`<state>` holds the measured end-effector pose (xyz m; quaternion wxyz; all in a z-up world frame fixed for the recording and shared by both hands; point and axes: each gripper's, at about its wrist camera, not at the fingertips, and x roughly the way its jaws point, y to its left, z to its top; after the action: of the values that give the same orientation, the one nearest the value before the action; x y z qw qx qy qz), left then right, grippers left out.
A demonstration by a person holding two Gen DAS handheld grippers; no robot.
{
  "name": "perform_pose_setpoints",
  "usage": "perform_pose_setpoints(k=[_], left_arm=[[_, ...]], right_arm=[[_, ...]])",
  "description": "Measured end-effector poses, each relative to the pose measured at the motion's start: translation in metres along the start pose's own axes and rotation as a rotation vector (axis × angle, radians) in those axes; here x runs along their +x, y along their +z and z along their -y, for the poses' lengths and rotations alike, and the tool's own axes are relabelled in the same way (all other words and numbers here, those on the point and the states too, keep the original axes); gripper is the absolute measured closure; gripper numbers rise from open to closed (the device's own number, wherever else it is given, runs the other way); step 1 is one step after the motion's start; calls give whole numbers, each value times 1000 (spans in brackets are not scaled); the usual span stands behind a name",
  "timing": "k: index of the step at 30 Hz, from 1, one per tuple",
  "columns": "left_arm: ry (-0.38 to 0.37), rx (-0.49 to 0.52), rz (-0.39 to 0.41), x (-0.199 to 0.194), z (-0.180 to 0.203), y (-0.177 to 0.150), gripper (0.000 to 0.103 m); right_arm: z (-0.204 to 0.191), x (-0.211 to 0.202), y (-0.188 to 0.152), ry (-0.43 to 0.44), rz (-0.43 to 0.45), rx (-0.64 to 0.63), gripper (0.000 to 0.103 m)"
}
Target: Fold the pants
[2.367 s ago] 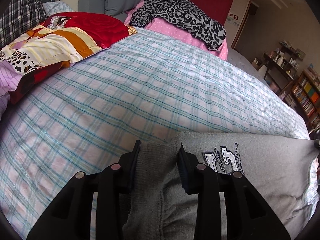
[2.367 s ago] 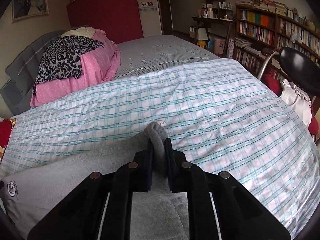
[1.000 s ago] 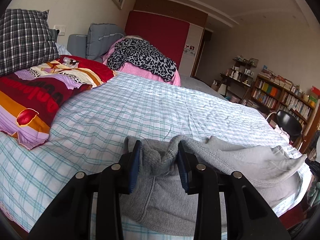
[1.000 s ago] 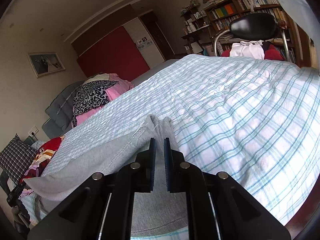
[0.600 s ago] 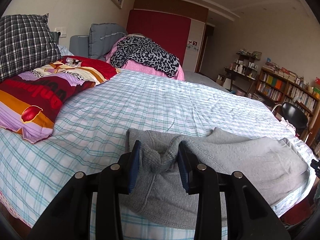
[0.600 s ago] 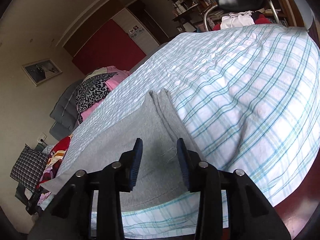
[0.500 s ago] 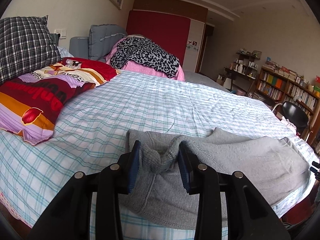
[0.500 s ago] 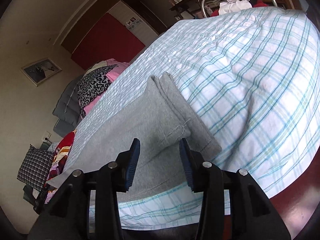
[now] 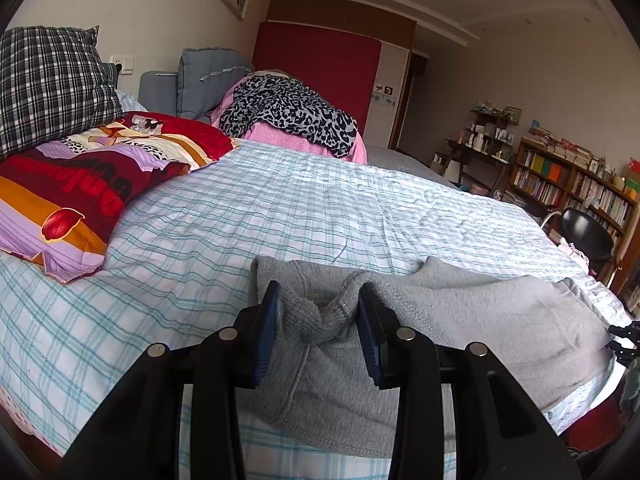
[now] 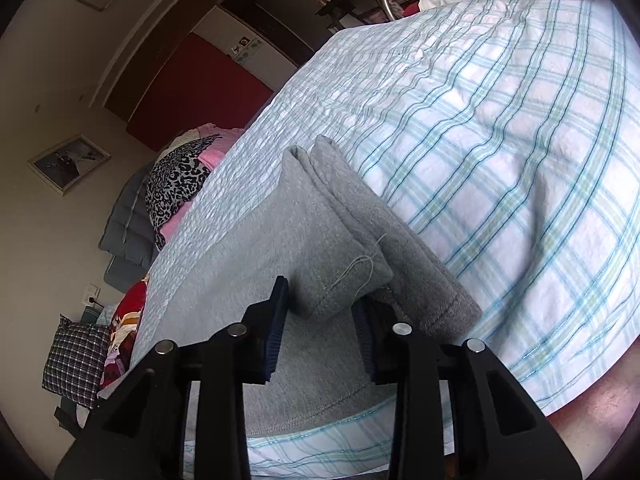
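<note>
The grey sweatpants [image 9: 480, 320] lie folded lengthwise along the near edge of the plaid bed [image 9: 300, 216]. My left gripper [image 9: 318, 304] stands at the waistband end, its jaws wide apart with bunched grey ribbed fabric [image 9: 320, 320] between them, pressed by neither pad. In the right wrist view the pants [image 10: 248, 264] stretch away to the left and their stacked leg cuffs [image 10: 360, 248] lie just ahead. My right gripper [image 10: 320, 300] is open with a cuff corner lying loose between the jaws.
Colourful pillows [image 9: 72, 184] and a checked cushion [image 9: 52, 84] lie at the bed's left. A leopard-print cloth on pink bedding [image 9: 288, 116] sits at the head. Bookshelves [image 9: 568, 184] and a black chair [image 9: 586, 236] stand to the right. The bed edge [image 10: 320, 436] is right under the grippers.
The right gripper opened, let go of the cuffs and drew back toward the bed edge. The left gripper lowered the waistband onto the bed and its jaws opened a little.
</note>
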<state>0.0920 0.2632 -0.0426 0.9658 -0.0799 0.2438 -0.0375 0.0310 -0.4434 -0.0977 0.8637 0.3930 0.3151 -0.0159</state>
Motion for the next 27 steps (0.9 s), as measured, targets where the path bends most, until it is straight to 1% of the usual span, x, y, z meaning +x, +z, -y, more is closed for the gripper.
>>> perform_pose_setpoints(k=[1, 4, 7, 10, 11, 13, 17, 21, 23, 24, 26, 27], left_arm=[[0, 2, 1, 0, 0, 0, 66], [1, 7, 6, 0, 0, 0, 66], [-4, 14, 13, -2, 0, 2, 66], [-15, 37, 21, -7, 1, -1, 66], [-19, 51, 23, -9, 2, -3, 66], [-22, 86, 19, -11, 3, -10, 65], [-2, 160, -17, -8, 4, -27, 62], [69, 262, -53, -3, 8, -46, 59], [109, 302, -73, 1, 9, -52, 54], [128, 312, -86, 3, 8, -55, 49], [140, 302, -114, 8, 2, -59, 45], [143, 291, -127, 9, -1, -60, 43]], right_arm=[[-3, -1, 1, -22, 12, -19, 89], [-12, -12, 3, -37, 58, -73, 92], [-22, -36, 7, -29, 116, -107, 93], [-18, -60, 8, -75, 167, -117, 93], [-13, -65, 8, -81, 164, -110, 93], [-1, -63, 4, -96, 124, -99, 93], [20, -40, -13, -169, 49, -84, 93], [22, -31, -20, -204, 48, -130, 93], [19, -32, -20, -215, 49, -154, 93], [17, -32, -20, -218, 46, -165, 88], [16, -35, -19, -231, 58, -175, 80], [16, -37, -19, -247, 72, -176, 74]])
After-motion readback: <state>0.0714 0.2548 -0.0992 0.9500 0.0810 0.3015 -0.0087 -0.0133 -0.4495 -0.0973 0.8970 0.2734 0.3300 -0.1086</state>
